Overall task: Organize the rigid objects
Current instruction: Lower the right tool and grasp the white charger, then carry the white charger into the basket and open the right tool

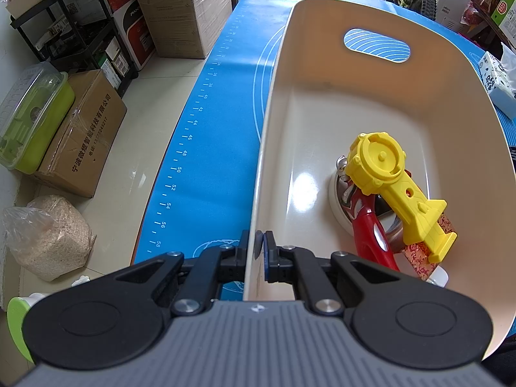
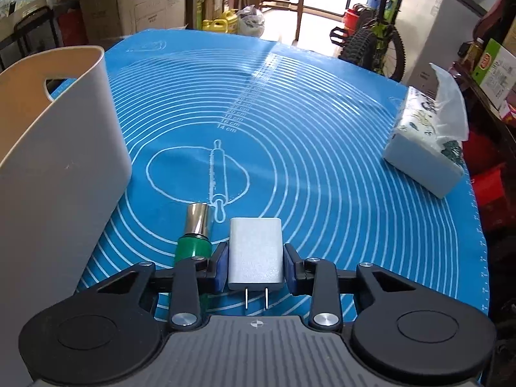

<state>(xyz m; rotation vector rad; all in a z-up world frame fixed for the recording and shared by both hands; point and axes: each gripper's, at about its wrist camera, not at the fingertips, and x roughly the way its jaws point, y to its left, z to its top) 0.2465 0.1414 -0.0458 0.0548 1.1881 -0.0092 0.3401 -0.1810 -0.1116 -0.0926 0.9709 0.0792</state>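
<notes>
A cream bin [image 1: 419, 103] stands on the blue mat [image 1: 219, 135]. My left gripper [image 1: 258, 248] is shut on the bin's near wall, one finger inside and one outside. Inside the bin lie a yellow toy [image 1: 380, 164], a red toy [image 1: 367, 225], a round metal piece with a white rim [image 1: 337, 208] and a patterned tube [image 1: 417, 258]. In the right wrist view a white plug charger [image 2: 255, 245] lies on the mat, prongs toward me. My right gripper [image 2: 256, 266] has its blue pads against the charger's two sides. A green and chrome cylinder [image 2: 195, 229] lies just left of it.
The bin's outer wall [image 2: 64, 148] rises close on the left of the right gripper. A tissue pack [image 2: 425, 148] sits at the mat's right edge. Boxes, a shelf and a bag lie on the floor [image 1: 145, 161] left of the table.
</notes>
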